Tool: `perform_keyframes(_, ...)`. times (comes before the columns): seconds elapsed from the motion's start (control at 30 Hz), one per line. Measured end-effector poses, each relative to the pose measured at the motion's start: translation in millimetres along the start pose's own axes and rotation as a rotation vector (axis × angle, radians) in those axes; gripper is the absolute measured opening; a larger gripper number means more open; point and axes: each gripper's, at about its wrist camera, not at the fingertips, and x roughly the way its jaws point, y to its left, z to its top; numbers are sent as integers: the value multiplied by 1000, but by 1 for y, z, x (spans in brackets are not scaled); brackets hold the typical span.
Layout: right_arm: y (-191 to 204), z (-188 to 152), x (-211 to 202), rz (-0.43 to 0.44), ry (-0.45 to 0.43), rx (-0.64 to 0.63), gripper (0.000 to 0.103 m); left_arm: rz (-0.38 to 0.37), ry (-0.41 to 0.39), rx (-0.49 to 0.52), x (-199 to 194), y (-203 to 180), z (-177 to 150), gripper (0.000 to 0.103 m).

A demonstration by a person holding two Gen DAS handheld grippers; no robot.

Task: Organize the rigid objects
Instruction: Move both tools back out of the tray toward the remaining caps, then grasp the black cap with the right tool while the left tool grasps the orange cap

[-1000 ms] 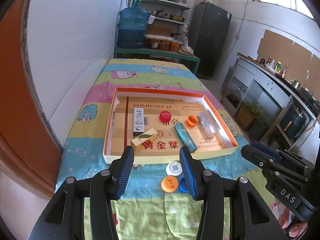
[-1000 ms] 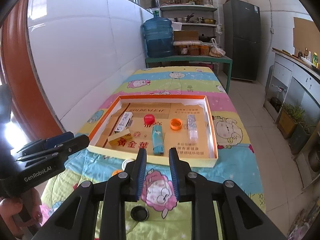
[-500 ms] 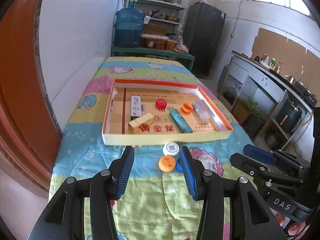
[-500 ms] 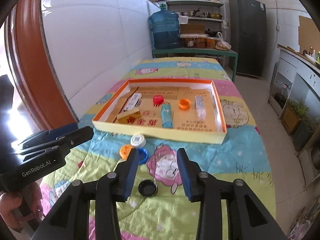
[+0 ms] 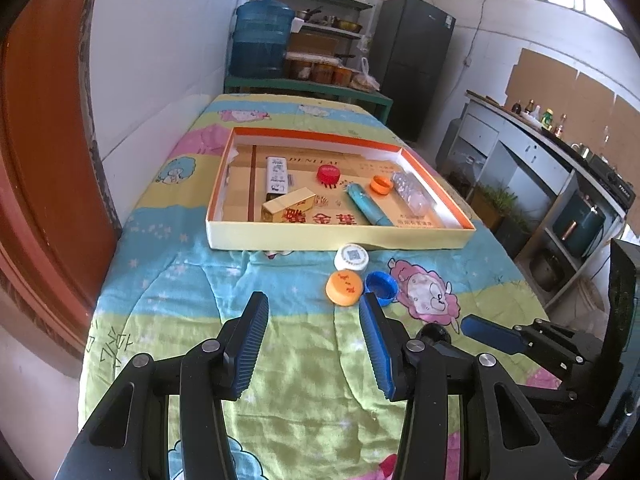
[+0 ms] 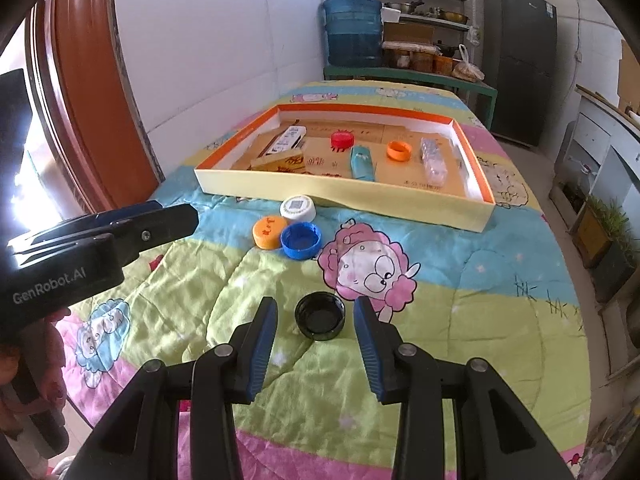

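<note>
A shallow cardboard tray (image 5: 340,238) (image 6: 340,194) with an orange rim lies on the quilted table. It holds a red cap (image 5: 328,173), an orange cap (image 5: 380,185), a teal tube (image 5: 366,208), a gold box (image 5: 288,205), a white box (image 5: 277,173) and a clear packet (image 5: 410,194). In front of it lie a white cap (image 6: 297,208), an orange cap (image 6: 270,232) and a blue cap (image 6: 301,240). A black cap (image 6: 319,316) lies just ahead of my open right gripper (image 6: 316,330). My left gripper (image 5: 314,336) is open and empty, short of the caps.
A white wall and a red door frame (image 5: 48,160) run along the table's left side. A blue water jug (image 5: 260,36), shelves and a dark fridge (image 5: 412,60) stand beyond the far end. The table's right edge drops to the floor beside cabinets.
Both grippers have pulled back from the tray toward the near end of the table. My right gripper has opened wide, and the black cap now lies between its fingertips.
</note>
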Motion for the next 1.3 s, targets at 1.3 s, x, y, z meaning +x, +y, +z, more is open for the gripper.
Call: perform_keyframes(1.3,-8,-6,25,16,23,19,30,-18,143,166,68,-15,2,49)
